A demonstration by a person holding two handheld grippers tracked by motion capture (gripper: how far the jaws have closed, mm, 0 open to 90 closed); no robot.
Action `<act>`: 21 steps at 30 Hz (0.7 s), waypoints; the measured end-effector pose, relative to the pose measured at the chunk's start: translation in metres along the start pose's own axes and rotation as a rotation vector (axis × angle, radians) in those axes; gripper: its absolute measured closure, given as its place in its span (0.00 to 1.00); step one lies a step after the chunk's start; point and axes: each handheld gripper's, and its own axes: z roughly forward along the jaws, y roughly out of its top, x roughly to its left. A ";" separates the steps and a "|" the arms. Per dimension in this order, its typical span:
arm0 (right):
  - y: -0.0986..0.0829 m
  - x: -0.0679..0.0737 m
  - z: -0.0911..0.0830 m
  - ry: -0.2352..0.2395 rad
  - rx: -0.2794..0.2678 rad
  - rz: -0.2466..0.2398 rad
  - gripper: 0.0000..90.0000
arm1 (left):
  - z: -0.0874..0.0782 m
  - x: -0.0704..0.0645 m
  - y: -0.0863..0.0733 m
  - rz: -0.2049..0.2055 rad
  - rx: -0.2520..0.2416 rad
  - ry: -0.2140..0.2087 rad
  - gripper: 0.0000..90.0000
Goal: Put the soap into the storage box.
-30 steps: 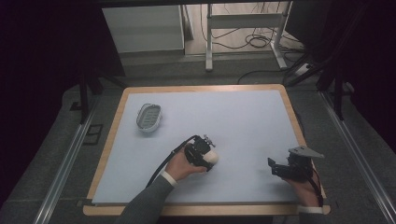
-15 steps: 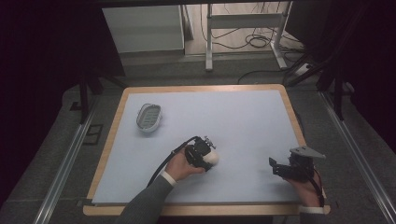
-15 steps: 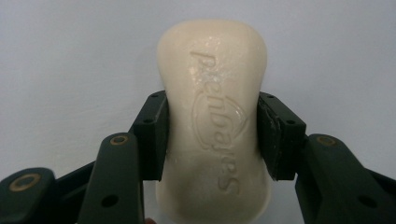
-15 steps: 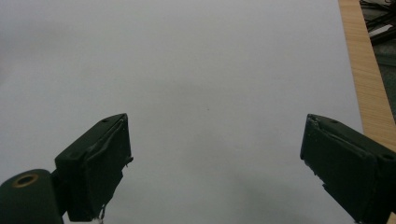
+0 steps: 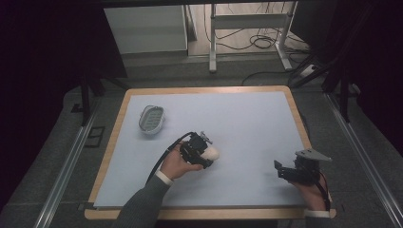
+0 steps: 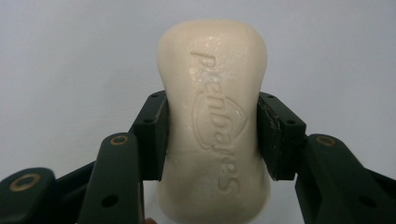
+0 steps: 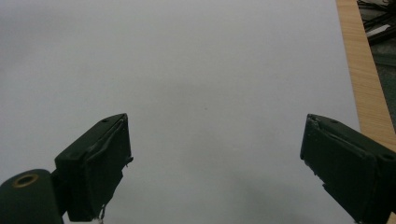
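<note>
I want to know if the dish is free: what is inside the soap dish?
The soap dish looks empty; its ridged floor shows, though small. The soap bar is held in the left tongs, apart from it.

bare table (image 5: 247,128) all round, soap dish (image 5: 151,118) far left the lone obstacle

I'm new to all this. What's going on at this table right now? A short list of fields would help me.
setting: pale blue table top with a wooden rim
held thing: cream soap bar with embossed lettering
left gripper: shut on the soap bar, one finger pressed against each long side
right gripper: open, nothing between its fingers, near the table's right front corner
other thing: small soap dish at the left rear of the table, apart from both grippers
likely next move: perhaps carrying the soap bar to the soap dish
</note>
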 end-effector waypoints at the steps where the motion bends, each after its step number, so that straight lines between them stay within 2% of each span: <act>1: 0.000 0.000 0.000 -0.001 0.001 -0.001 0.09 | -0.001 0.001 0.000 0.000 0.001 0.002 0.55; 21: -0.001 -0.001 0.001 -0.008 0.004 0.004 0.09 | -0.014 0.011 0.002 -0.011 -0.023 0.012 0.55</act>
